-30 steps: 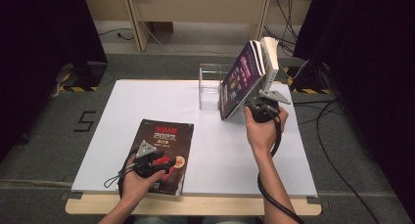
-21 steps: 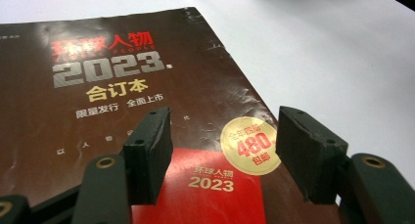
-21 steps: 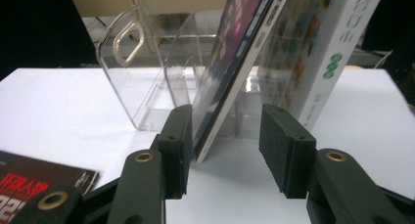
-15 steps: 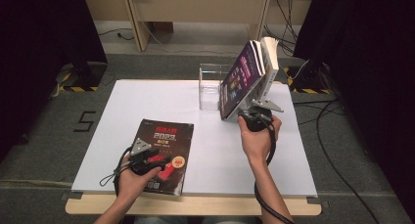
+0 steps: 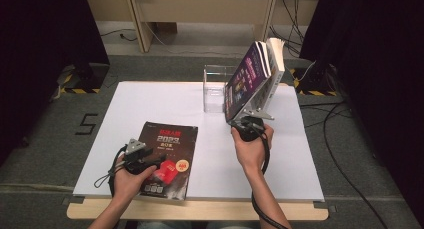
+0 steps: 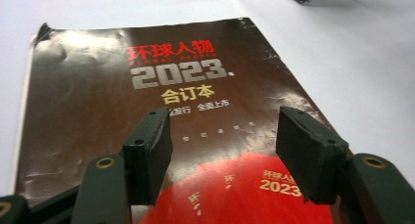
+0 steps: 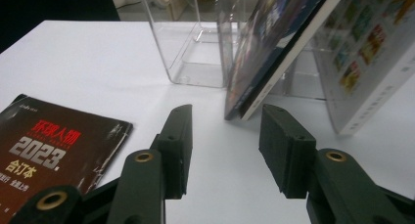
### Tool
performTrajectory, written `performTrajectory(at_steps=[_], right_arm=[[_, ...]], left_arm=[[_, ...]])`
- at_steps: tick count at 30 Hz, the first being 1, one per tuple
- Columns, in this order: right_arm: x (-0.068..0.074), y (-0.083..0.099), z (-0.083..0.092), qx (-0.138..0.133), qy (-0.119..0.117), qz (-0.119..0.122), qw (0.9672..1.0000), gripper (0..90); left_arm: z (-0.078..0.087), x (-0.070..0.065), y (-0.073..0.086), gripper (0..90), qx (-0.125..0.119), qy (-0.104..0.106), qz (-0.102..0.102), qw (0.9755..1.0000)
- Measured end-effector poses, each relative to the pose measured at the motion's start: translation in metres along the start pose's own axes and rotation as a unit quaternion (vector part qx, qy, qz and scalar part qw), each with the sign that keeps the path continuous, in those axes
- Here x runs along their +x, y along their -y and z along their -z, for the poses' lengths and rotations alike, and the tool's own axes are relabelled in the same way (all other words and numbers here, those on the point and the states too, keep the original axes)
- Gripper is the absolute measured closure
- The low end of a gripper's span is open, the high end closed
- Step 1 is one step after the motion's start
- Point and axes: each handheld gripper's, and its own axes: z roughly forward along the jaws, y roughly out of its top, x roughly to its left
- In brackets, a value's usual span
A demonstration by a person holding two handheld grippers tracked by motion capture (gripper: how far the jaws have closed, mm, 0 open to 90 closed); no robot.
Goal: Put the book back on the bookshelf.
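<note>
Overhead, the high view takes in the whole white tabletop [image 5: 150,104]: a dark magazine [image 5: 167,159] lying flat near its front edge under the left gripper [image 5: 150,161], and leaning books [image 5: 252,79] propped steeply against a clear acrylic stand [image 5: 216,89] ahead of the right gripper [image 5: 240,120]. Closer in, the left gripper view gives the cover's "2023" title, its long axis running away from the jaws, which stand apart above its red lower part. The right gripper's jaws, also apart and empty, sit just short of the books' bottom edge [image 7: 240,114].

Left claw [image 5: 150,161] and right claw [image 5: 240,123] gape, empty
</note>
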Motion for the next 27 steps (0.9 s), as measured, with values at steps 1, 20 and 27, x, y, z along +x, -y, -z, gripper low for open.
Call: performTrajectory(at_steps=[1,20,27], right_arm=[[0.001,0.001,-0.001,0.001,-0.002,0.002,1.0000,56.4],[0.035,0.011,-0.022,0.029,-0.034,0.021,0.9988,55.8],[0.045,0.014,-0.028,0.037,-0.044,0.026,0.9980,55.7]], left_arm=[[0.000,0.001,0.000,37.0,0.001,-0.001,0.002,1.0000],[0.008,0.035,-0.003,38.1,-0.005,-0.048,0.035,0.9982],[0.008,0.043,-0.002,39.3,-0.004,-0.063,0.041,0.9972]])
